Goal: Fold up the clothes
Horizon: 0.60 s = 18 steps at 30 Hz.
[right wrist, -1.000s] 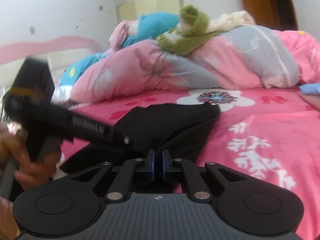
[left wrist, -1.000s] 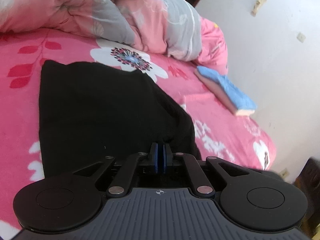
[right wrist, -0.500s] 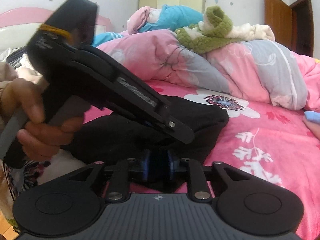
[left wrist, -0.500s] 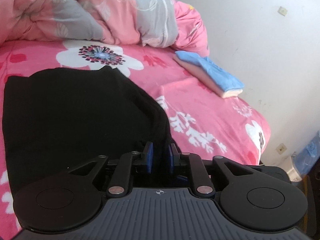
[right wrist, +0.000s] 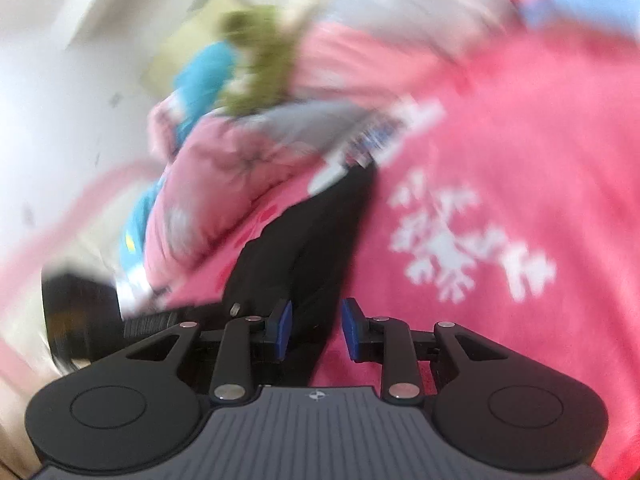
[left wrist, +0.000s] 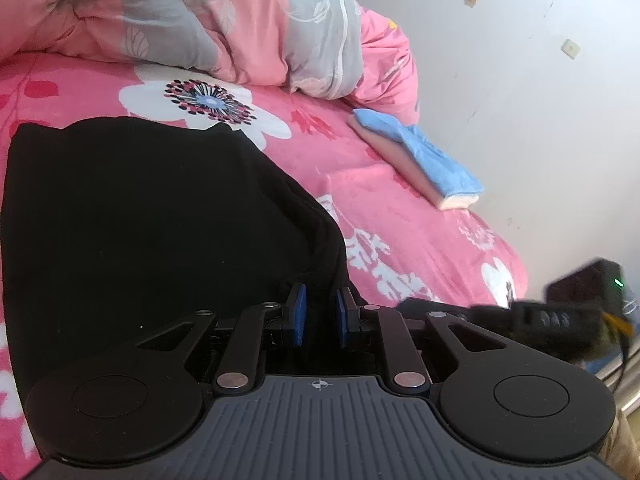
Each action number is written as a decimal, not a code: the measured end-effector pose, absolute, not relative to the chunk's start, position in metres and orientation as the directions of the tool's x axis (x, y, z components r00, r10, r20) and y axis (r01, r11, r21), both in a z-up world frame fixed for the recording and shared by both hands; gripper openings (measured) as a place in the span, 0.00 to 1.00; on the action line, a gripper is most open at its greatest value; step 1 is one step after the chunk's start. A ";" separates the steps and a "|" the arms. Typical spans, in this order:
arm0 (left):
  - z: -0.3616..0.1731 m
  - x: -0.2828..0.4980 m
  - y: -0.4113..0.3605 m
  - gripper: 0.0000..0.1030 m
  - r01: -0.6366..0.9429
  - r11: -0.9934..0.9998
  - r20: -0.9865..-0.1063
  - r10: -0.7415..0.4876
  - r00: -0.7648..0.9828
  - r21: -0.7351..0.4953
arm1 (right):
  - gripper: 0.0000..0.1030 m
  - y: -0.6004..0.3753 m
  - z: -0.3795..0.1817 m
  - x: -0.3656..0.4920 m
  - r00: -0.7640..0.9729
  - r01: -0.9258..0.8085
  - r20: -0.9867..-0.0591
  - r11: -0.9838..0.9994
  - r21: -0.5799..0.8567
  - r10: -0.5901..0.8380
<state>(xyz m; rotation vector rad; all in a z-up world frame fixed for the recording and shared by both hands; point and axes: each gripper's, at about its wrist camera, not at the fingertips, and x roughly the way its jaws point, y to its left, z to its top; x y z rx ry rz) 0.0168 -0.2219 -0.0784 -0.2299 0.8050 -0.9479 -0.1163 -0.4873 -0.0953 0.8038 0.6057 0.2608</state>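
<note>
Black garment [left wrist: 152,216] flat on pink floral bedsheet [left wrist: 404,216], near edge of bed, far corners squared off, right side bunched into a ridge running down toward left gripper [left wrist: 319,318]. Looks folded over at least once, judging by doubled thickness along right edge; not a finished compact stack yet.

Left gripper: blue pads [left wrist: 298,314] parted a little, black fabric edge lying in the gap, pads not pressing on it. Released, low over near-right corner of garment.

Right gripper [right wrist: 316,328]: jaws opening, pads [right wrist: 285,328] clearly apart, dark cloth passing between them but not pinched. Right wrist view heavily motion-blurred and rolled sideways; garment [right wrist: 304,240] only readable as a dark strip running up from the fingers. In left wrist view, right gripper [left wrist: 520,316] visible as a blurred black body off to the right, at the bed edge, apart from the garment.

Already folded: small pink-and-blue stack [left wrist: 416,160] at far right by the wall [left wrist: 520,100], well apart from black piece. Rumpled pink-grey quilt [left wrist: 240,28] piled behind, some green cloth [right wrist: 256,64] on top, unfolded.

Progress judgement: mid-task. One fold of black piece just laid, both tongs letting go. Left to do, likely: smooth ridge at right edge, fold again to compact size, move beside stack.
</note>
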 end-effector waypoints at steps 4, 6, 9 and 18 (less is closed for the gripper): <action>-0.079 0.017 -0.222 0.15 0.631 0.580 -0.506 -0.800 0.323 -0.515 | 0.27 -0.497 -0.107 -0.094 0.740 0.045 -0.421 0.586 0.809 0.525; -0.079 0.016 -0.223 0.15 0.630 0.578 -0.503 -0.802 0.322 -0.518 | 0.18 -0.498 -0.111 -0.089 0.725 0.049 -0.418 0.564 0.824 0.547; -0.077 0.017 -0.223 0.15 0.626 0.574 -0.498 -0.806 0.319 -0.528 | 0.06 -0.501 -0.110 -0.087 0.725 0.042 -0.412 0.562 0.826 0.552; -0.071 0.017 -0.238 0.15 0.639 0.532 -0.477 -0.834 0.279 -0.556 | 0.00 -0.522 -0.105 -0.102 0.799 0.069 -0.427 0.641 0.764 0.423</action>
